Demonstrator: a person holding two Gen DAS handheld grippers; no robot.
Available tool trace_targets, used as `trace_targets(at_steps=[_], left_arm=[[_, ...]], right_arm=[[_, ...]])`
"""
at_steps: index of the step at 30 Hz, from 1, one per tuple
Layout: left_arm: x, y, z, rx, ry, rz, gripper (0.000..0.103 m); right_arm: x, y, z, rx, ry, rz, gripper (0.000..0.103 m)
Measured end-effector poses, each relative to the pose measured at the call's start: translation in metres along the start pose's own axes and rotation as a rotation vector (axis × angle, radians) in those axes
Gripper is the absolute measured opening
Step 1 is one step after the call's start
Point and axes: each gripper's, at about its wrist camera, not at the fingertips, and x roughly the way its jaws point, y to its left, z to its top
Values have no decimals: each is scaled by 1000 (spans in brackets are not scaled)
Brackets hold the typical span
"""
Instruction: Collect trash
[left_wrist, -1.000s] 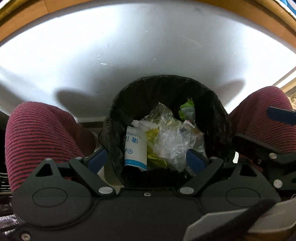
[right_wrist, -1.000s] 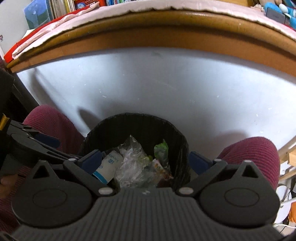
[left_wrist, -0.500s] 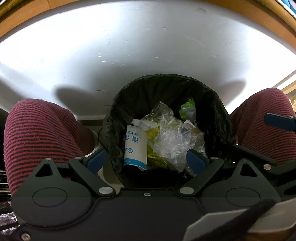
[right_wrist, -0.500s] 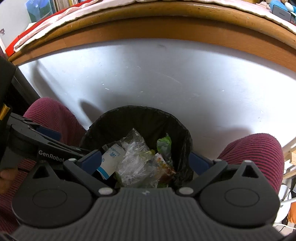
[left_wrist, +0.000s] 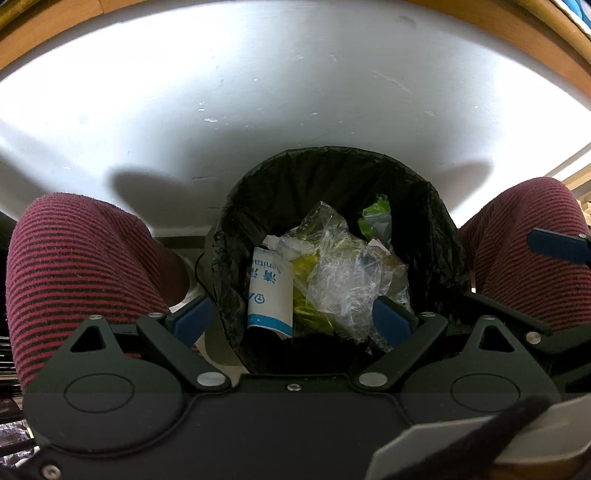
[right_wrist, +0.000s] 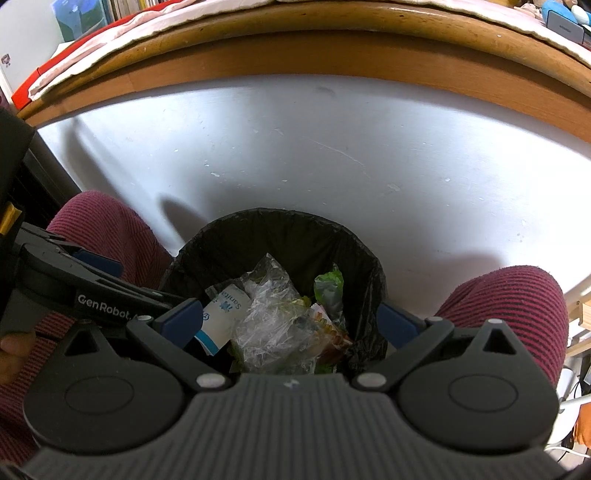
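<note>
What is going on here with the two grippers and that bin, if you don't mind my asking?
A seated person holds a gripper in each hand over a black-lined trash bin that stands between their knees, under a desk. The left gripper and right gripper are both open and empty. The bin already holds a white and blue packet, crumpled clear plastic and a green wrapper.

The mouth of the round bin lined with a black plastic bag lay open from above, though crumpled clear wrappers and a white-and-blue packet filled much of it. Knees in red-and-black striped fabric flanked it closely; the white desk panel stood just behind.
</note>
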Motion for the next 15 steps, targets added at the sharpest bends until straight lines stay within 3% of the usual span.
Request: trace_targets(at_steps=[15], left_arm=[[0,2,-1,-5,2,1,94]], right_arm=[[1,0,-1,1,2,1,103]])
